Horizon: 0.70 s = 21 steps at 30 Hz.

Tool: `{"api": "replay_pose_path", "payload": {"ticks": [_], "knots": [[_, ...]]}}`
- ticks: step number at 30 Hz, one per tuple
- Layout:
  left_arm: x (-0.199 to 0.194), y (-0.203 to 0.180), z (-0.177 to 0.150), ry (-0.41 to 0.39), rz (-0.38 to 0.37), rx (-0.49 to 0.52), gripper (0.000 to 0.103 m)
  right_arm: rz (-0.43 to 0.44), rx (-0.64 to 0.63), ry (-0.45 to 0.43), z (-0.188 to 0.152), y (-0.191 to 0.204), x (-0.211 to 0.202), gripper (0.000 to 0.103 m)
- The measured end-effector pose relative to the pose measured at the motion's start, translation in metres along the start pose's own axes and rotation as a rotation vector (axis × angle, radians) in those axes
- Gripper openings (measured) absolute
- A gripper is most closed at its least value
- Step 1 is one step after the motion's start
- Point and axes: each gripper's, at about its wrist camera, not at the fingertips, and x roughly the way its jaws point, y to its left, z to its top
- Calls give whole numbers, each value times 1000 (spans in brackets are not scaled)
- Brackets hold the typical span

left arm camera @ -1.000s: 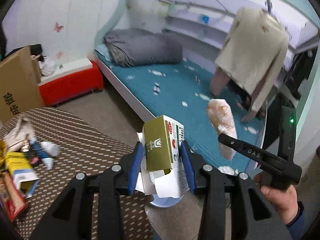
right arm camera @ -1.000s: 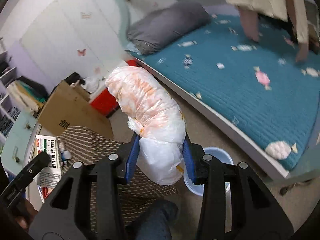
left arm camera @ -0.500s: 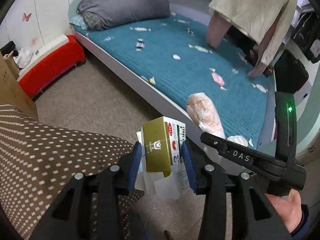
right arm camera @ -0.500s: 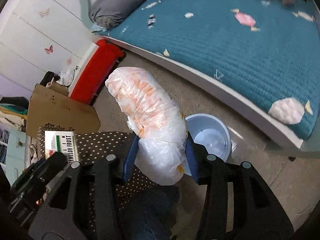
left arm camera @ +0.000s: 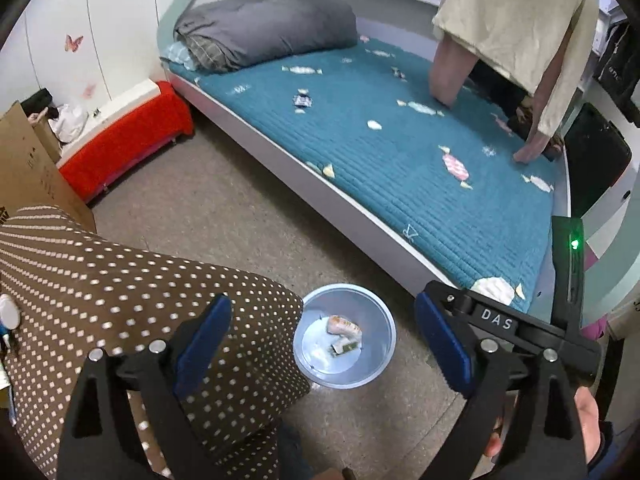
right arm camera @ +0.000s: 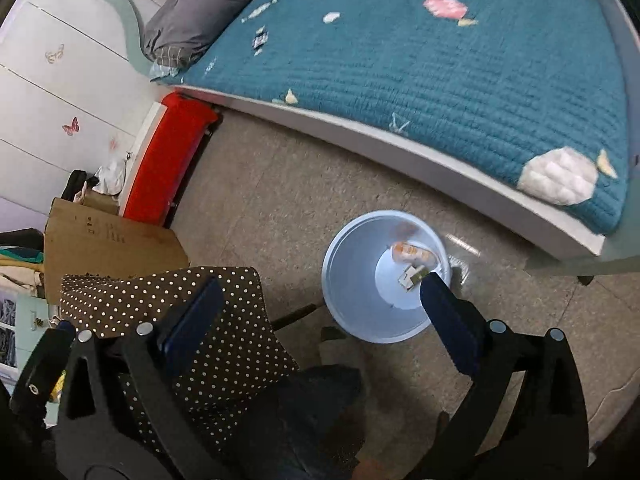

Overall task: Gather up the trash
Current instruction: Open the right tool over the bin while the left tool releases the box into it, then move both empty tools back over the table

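Note:
A light blue bin (left arm camera: 380, 364) (right arm camera: 344, 280) stands on the floor beside the dotted table. Inside it lie an orange-stained plastic bag (left arm camera: 343, 325) (right arm camera: 412, 252) and a small green carton (left arm camera: 343, 347) (right arm camera: 413, 274). My left gripper (left arm camera: 322, 334) is open and empty above the bin. My right gripper (right arm camera: 316, 300) is open and empty above the bin; its body (left arm camera: 496, 322) shows at the right in the left wrist view.
A table with a brown dotted cloth (left arm camera: 120, 292) (right arm camera: 224, 320) is at the left. A bed with a teal cover (left arm camera: 400, 152) (right arm camera: 440, 60) runs along the far side. A red box (left arm camera: 124, 144) and a cardboard box (right arm camera: 104, 244) stand by the wall.
Both grippers have opened over the bin. The green carton left the left gripper and the plastic bag left the right one; both now lie in the bin.

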Motion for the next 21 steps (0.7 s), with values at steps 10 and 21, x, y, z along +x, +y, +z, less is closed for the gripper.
{"api": "replay_pose_path", "payload": {"ticks": [10, 21], "knots": [[-60, 14, -11, -119, 3, -42, 92, 3, -74, -159, -11, 44, -73, 97], [-146, 42, -29, -293, 35, -62, 93, 90, -259, -293, -35, 137, -146, 97]]}}
